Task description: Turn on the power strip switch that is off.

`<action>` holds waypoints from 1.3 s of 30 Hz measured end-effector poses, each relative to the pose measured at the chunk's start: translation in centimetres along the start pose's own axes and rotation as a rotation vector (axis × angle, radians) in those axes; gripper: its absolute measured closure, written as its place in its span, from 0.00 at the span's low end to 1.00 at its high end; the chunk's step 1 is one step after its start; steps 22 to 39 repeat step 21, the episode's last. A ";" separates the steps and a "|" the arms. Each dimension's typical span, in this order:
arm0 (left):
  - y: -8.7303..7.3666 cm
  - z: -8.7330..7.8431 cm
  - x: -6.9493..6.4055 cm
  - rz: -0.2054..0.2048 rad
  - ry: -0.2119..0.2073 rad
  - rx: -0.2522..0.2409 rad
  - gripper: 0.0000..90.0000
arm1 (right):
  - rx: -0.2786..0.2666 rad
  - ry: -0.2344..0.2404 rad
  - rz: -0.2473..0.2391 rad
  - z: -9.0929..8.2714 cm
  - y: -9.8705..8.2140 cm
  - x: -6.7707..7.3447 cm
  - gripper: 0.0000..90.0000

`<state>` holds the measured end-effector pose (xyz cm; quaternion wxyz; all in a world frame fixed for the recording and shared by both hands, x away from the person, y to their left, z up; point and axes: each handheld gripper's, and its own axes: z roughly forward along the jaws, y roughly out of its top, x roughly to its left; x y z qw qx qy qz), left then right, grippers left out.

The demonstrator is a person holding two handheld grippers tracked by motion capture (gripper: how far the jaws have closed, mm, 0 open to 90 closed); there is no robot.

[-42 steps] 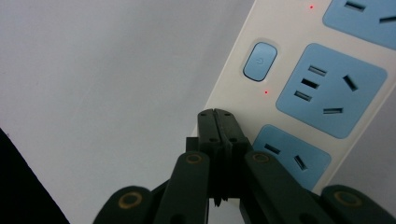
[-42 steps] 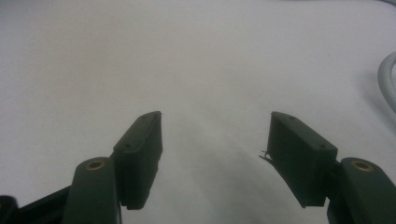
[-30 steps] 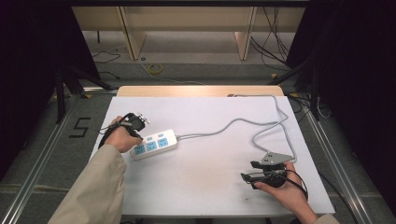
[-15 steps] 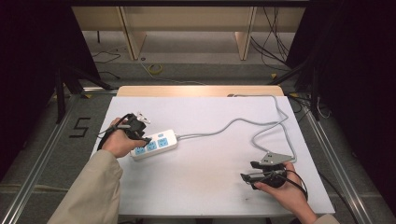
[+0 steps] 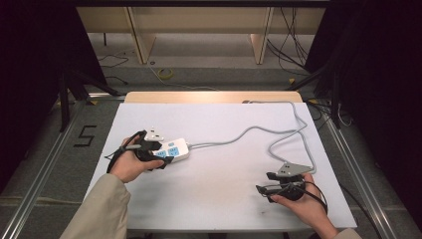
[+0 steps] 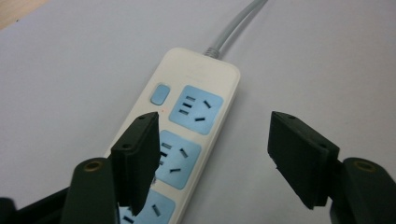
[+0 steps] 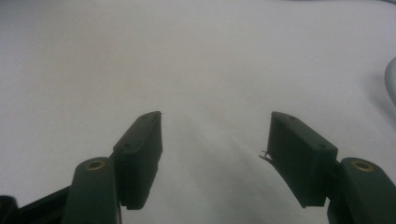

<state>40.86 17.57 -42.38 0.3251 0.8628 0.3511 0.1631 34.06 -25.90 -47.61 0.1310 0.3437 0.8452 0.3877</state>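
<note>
A white power strip (image 5: 175, 148) with blue sockets lies on the left part of the white table (image 5: 224, 209). Its grey cable (image 5: 249, 132) runs right and loops back toward the far edge. My left gripper (image 5: 158, 153) hovers over the strip's near end. In the left gripper view its jaws have just been opening and stand wide apart, pressing on nothing. The left pad sits above the strip (image 6: 187, 135) by the blue switch (image 6: 161, 93). My right gripper (image 5: 264, 182) rests open near the front right, with bare table between its jaws (image 7: 215, 140).
The cable's loop (image 5: 303, 149) passes just behind the right hand, and a piece of it (image 7: 391, 84) appears at the edge of the right gripper view. Metal rails (image 5: 45, 164) flank the table. A "5" mark (image 5: 85, 135) is on the floor at left.
The left hand has slid right, over the strip's near end, and its jaws have opened. The right hand and the strip have not moved.
</note>
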 end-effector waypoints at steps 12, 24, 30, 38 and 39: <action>-2.7 0.3 -3.0 -0.003 -0.040 -0.080 0.32 | -0.006 0.004 0.002 0.0 0.0 0.1 0.40; -3.8 0.2 -3.4 0.005 -0.029 -0.089 0.30 | -0.012 0.004 0.003 0.0 0.0 0.1 0.40; -3.8 0.2 -3.4 0.005 -0.029 -0.089 0.30 | -0.012 0.004 0.003 0.0 0.0 0.1 0.40; -3.8 0.2 -3.4 0.005 -0.029 -0.089 0.30 | -0.012 0.004 0.003 0.0 0.0 0.1 0.40; -3.8 0.2 -3.4 0.005 -0.029 -0.089 0.30 | -0.012 0.004 0.003 0.0 0.0 0.1 0.40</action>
